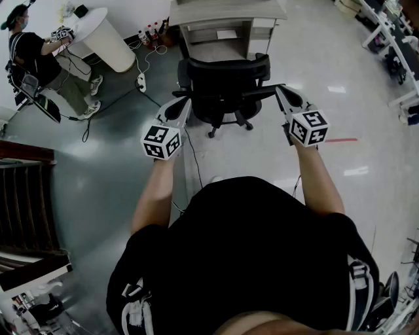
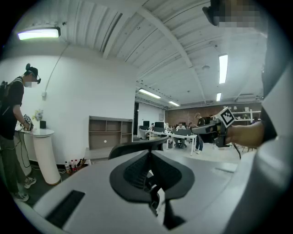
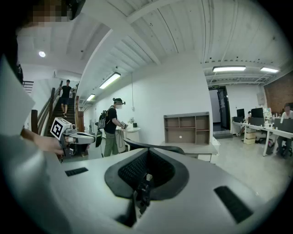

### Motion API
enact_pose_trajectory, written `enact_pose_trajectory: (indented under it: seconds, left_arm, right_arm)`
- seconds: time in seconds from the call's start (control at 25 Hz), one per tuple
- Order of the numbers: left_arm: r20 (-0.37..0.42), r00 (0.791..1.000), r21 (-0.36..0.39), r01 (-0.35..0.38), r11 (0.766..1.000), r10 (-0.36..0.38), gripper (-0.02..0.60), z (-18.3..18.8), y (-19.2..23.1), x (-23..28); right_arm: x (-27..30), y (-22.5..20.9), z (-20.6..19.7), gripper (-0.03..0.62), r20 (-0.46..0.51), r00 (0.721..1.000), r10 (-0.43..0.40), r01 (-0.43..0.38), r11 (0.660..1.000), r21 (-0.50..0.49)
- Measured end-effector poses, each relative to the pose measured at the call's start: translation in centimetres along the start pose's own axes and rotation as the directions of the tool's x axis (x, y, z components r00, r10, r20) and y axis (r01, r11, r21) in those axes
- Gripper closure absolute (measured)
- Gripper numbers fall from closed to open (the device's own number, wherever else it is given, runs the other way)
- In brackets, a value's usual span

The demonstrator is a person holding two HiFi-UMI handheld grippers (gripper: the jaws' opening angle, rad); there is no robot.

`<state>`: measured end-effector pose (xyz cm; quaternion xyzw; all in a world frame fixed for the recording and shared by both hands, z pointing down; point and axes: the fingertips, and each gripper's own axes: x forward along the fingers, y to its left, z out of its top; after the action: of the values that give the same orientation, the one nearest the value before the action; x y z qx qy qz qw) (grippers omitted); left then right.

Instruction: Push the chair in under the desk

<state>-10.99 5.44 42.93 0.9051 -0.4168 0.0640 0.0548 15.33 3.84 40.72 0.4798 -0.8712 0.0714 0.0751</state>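
Note:
A black office chair [image 1: 222,88] stands on the floor, its seat facing a grey desk [image 1: 226,13] at the top of the head view. My left gripper [image 1: 184,105] is shut with nothing in it, its tip by the left side of the chair's backrest. Shut and holding nothing too, my right gripper [image 1: 281,91] has its tip at the right end of the backrest. Whether either tip touches the chair I cannot tell. The backrest's top edge [image 2: 137,145] shows just past the left gripper [image 2: 149,153], and the same backrest edge [image 3: 153,147] lies past the right gripper [image 3: 147,153].
A person [image 1: 39,59] stands at a white round table [image 1: 98,33] at the far left. Cables and a power strip [image 1: 141,82] lie on the floor left of the chair. A dark stair railing [image 1: 26,196] runs along the left edge. More desks [image 1: 393,39] stand at the right.

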Motion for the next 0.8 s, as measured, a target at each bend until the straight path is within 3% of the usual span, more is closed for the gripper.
enact_pose_trajectory:
  seconds: [0.8]
  left_arm:
    - [-0.023,0.999,0.017,0.044,0.999,-0.044,0.561,-1.1,2.3,0.7]
  right_arm:
    - [2.0,0.2,-0.9,0.597,-0.027,0.997,-0.072,0.072,0.997,0.005]
